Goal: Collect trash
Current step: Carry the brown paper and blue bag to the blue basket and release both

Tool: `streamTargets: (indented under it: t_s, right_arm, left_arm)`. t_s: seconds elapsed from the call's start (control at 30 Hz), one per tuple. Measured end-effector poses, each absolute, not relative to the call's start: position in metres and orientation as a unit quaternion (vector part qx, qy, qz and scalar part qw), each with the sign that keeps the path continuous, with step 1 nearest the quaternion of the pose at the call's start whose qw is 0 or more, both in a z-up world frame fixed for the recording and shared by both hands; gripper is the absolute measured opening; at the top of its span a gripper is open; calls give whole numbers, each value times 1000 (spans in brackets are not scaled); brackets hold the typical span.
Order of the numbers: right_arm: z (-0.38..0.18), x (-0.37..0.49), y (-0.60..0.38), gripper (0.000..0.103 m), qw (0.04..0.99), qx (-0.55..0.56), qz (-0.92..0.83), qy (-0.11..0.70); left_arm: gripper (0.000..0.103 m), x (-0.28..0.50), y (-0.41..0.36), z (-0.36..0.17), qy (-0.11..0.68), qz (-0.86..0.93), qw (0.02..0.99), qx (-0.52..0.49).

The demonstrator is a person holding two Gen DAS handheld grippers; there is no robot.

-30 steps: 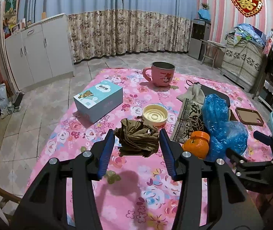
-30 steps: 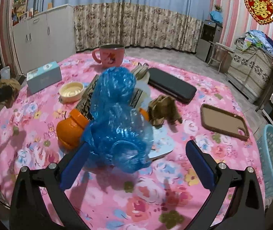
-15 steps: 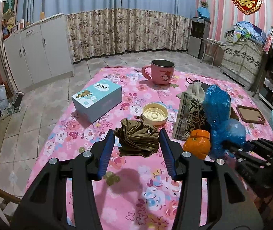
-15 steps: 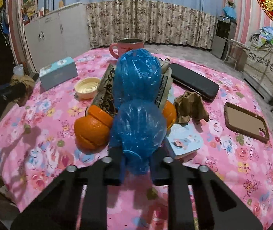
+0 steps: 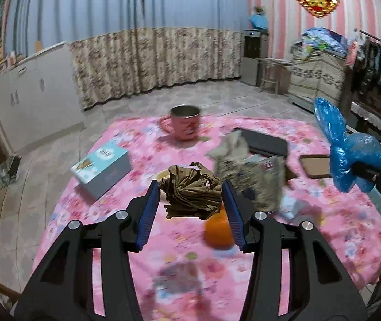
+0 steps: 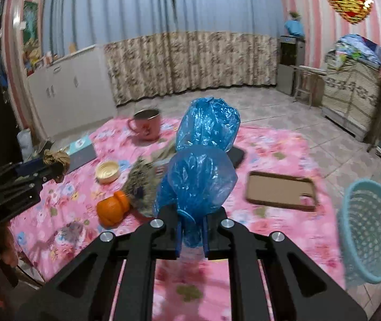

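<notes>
A crumpled brown paper wad (image 5: 193, 195) hangs above the pink flowered table (image 5: 142, 139), pinched between the blue pads of my left gripper (image 5: 190, 187). My right gripper (image 6: 191, 227) is shut on the neck of a crinkled blue plastic bag (image 6: 201, 176), which stands up above the jaws, off the table. In the left wrist view the blue bag (image 5: 348, 149) and the right gripper (image 5: 364, 168) show at the right edge. In the right wrist view the left gripper (image 6: 48, 165) with the brown paper (image 6: 56, 160) sits at the far left.
A light blue mesh basket (image 6: 369, 230) stands off the table's right side. On the cloth are a pink mug (image 6: 146, 125), a teal tissue box (image 5: 102, 168), a cream lid (image 6: 107, 171), an orange (image 6: 111, 208), a brown phone case (image 6: 281, 194) and a black case (image 5: 265, 141).
My right gripper closed on the blue bag and lifted it off the table. Both grippers have risen; the left one still carries the brown paper.
</notes>
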State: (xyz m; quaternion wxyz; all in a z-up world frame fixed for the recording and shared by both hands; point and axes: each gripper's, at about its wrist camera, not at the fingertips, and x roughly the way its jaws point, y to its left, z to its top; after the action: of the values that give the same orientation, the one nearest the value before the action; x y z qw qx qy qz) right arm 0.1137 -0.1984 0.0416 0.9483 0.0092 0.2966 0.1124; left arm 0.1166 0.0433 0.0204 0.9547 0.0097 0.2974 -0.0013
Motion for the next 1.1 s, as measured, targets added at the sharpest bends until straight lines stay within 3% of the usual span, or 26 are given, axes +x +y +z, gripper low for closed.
streamTargets:
  t_s: [0.5,1.1]
  right_arm:
    - [46,75,-362,11,956,55,-72,278]
    - [8,78,-490,11,932,118,-181,291]
  left_arm:
    - [47,142,-120,37,280,-153,947,30]
    - [47,184,-308,0,302,-299,903,63]
